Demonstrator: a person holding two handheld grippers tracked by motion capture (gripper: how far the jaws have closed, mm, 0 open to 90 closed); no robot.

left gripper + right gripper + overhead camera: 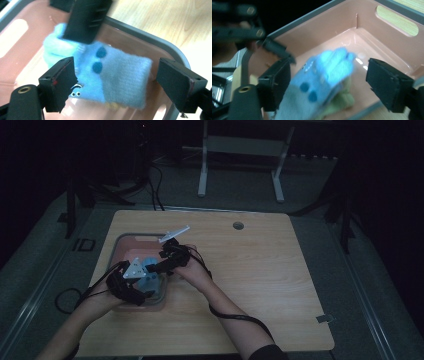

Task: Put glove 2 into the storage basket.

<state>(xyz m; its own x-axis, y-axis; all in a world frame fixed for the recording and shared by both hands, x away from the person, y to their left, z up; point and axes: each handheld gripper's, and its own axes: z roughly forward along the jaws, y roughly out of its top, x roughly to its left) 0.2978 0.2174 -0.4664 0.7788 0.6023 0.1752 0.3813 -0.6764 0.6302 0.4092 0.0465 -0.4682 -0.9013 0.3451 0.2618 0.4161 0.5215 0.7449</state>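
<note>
Blue sock lies in the pink bin at the worktop's 9 o'clock. Left gripper and right gripper both stand wide astride it, gripping nothing. Judged: grasp pending, removal not begun. A green item lies beneath.

One pink plastic bin with a grey rim is sitting on one light wooden table. One fluffy blue sock with dark blue spots is lying in the bin, and two such spots are showing on it. One pale green piece of cloth is lying under the sock in the right gripper view. Two handheld black grippers are working over the bin: the left gripper and the right gripper, each showing two black jaws standing apart. One round grey hole is sitting in the tabletop.
</note>
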